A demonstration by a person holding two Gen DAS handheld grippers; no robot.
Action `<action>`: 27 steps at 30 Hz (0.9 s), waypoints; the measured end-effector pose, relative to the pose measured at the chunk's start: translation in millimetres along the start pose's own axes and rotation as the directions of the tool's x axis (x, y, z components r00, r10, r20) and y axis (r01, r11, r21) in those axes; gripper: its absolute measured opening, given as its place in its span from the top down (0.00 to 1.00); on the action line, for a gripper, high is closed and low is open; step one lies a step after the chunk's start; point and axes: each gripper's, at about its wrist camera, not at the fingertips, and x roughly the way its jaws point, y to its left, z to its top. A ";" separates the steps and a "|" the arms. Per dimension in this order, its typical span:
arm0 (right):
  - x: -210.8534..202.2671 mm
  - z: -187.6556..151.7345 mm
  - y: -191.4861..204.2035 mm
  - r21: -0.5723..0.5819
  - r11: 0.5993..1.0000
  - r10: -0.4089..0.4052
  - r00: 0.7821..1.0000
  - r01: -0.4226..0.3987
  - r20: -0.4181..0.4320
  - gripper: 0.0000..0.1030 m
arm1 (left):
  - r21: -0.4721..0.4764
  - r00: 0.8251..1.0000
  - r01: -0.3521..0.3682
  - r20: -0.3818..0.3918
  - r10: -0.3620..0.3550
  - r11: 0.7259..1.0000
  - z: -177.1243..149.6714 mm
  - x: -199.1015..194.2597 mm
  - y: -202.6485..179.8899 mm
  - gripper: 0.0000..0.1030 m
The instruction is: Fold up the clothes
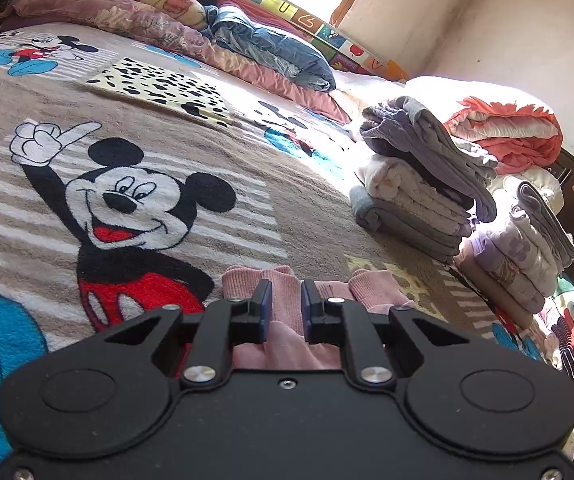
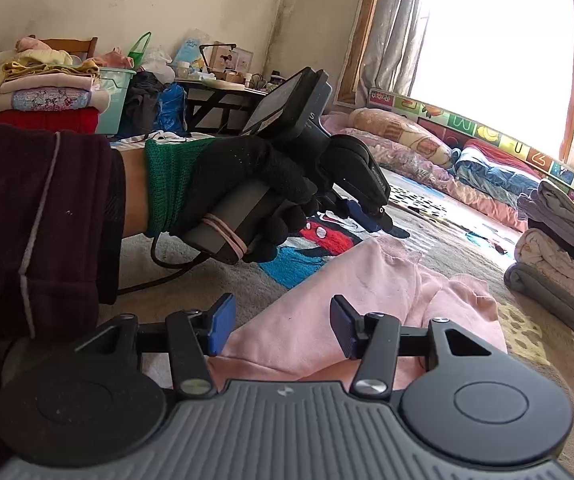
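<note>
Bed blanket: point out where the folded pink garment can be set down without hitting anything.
Free: the blanket between the pillows and the pink garment. Crowded: the edge beside it, where folded stacks stand close together, one pile behind another.

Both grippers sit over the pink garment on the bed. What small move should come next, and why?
Probably bring the right gripper down to pinch the near edge of the pink garment. Its jaws stand apart with nothing pinched, and the garment still lies loose and rumpled. The left gripper also shows a gap, so neither holds the cloth.
</note>
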 end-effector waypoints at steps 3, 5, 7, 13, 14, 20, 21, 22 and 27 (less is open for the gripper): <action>29.1 -7.5 -18.6 0.052 0.997 0.063 0.983 -0.054 -0.175 0.51 | 0.033 1.000 -0.003 -0.006 0.003 0.999 -1.5 1.7 -2.9 0.89; 25.6 -9.3 -29.2 0.106 0.993 0.076 0.982 -0.058 -0.176 0.51 | 0.049 1.000 -0.001 0.001 0.001 0.999 -0.8 0.1 -4.0 0.89; 17.6 -8.6 -29.8 0.111 0.992 0.072 0.986 -0.056 -0.153 0.51 | 0.071 1.000 0.005 0.017 -0.007 0.997 0.7 -4.6 -5.6 0.89; 7.8 -2.4 -24.3 0.074 0.997 0.041 0.997 -0.036 -0.069 0.49 | 0.204 0.997 0.076 -0.008 -0.076 0.976 -6.0 -6.7 -24.5 0.89; 12.1 -1.1 -24.6 0.071 0.997 0.038 0.997 -0.033 -0.071 0.49 | 0.236 0.997 0.078 -0.027 -0.073 0.969 -9.4 -2.7 -29.1 0.89; 43.7 -7.0 -37.5 0.157 0.986 0.079 0.988 -0.058 -0.132 0.45 | 0.327 0.992 -0.104 -0.036 0.123 0.939 -22.4 26.6 -33.3 0.88; 48.8 -10.0 -39.8 0.177 0.982 0.093 0.984 -0.065 -0.150 0.44 | 0.327 0.991 -0.114 -0.029 0.130 0.938 -22.1 27.6 -33.3 0.88; 48.9 -9.9 -40.6 0.183 0.981 0.095 0.984 -0.067 -0.152 0.44 | 0.327 0.990 -0.124 -0.021 0.138 0.937 -21.7 28.6 -33.4 0.88; 44.7 -8.4 -36.3 0.181 0.982 0.090 0.980 -0.058 -0.176 0.43 | 0.332 0.983 -0.182 0.046 0.177 0.925 -20.1 14.7 -38.8 0.87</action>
